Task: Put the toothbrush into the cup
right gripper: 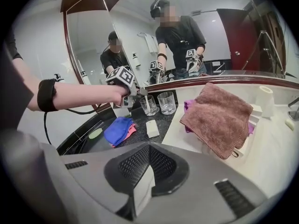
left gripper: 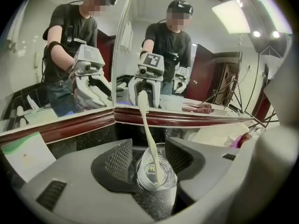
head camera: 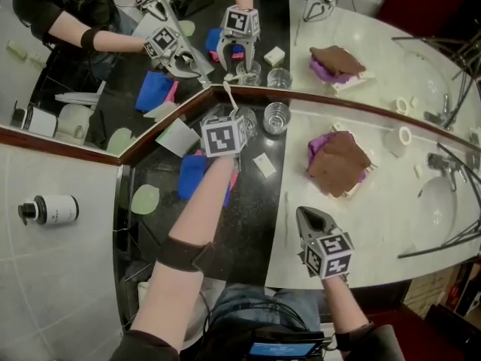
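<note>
Bathroom bench (head camera: 252, 224), dark stone under a corner mirror (head camera: 90, 89): right gripper (head camera: 308, 216) idles nearest, fingers clenched on nothing, while farther out the left gripper (left gripper: 148, 157) has its fingers released either side of the cup (left gripper: 164, 190), where the toothbrush (left gripper: 148, 134) stands leaning on the rim, so the task looks done.

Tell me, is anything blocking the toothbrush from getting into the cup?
No, nothing is in the way. The toothbrush already stands in the glass cup, leaning toward the mirror. The left gripper has its jaws open on either side, pads off the toothbrush.
</note>
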The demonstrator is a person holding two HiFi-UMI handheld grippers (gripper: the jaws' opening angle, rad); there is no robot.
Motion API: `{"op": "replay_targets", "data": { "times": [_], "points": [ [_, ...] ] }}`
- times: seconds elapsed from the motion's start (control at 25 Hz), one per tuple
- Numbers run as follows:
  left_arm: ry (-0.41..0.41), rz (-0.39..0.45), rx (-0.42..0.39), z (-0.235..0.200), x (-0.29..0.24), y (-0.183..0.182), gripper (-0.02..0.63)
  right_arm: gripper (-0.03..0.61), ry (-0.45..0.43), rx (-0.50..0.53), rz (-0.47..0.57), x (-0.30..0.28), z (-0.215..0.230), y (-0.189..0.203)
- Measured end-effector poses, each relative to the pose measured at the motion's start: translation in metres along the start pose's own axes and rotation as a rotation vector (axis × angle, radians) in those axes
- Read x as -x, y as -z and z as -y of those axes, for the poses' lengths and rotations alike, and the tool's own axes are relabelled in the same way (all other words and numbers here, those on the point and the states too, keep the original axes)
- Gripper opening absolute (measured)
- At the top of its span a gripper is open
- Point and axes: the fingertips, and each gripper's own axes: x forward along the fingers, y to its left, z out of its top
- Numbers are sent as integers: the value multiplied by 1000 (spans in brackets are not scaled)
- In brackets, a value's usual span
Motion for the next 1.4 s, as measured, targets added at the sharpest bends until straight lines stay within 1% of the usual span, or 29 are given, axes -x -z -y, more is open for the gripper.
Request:
{"op": "replay_targets", "data": {
  "times": [0.24, 0.32, 0.4, 0.52, 0.64, 0.76, 0.88, 1.08, 1.24, 1.4],
  "points": [
    [26, -59, -23, 2, -12, -6, 222, 18, 15, -20, -14, -3, 2, 10],
    [28, -76, -28, 2, -15, -4, 209, 18, 18, -20, -13, -3, 2, 10],
    [28, -82, -33, 2, -15, -4, 175, 18, 22, -20, -11, -3, 3, 9],
    [32, -77, -38, 3, -14, -5, 74, 18, 27, -25, -12, -2, 5, 10],
    [39, -66, -29, 4, -14, -7, 45, 18, 28, -27, -13, -3, 4, 11],
    [43, -40, -29, 8, -13, -13, 28, 18, 28, -30, -11, -3, 4, 12],
    [26, -15, -40, 7, -10, -15, 26, 18, 26, -31, -11, -1, 3, 12],
    [23, 30, -50, 12, -1, -19, 26, 18, 26, -28, -5, 4, 5, 10],
    [22, 93, -70, 17, 14, -30, 26, 18, 25, -23, 6, 11, 7, 7],
    [62, 188, -107, 32, 34, -44, 26, 18, 21, -11, 20, 20, 6, 2]
  ]
}}
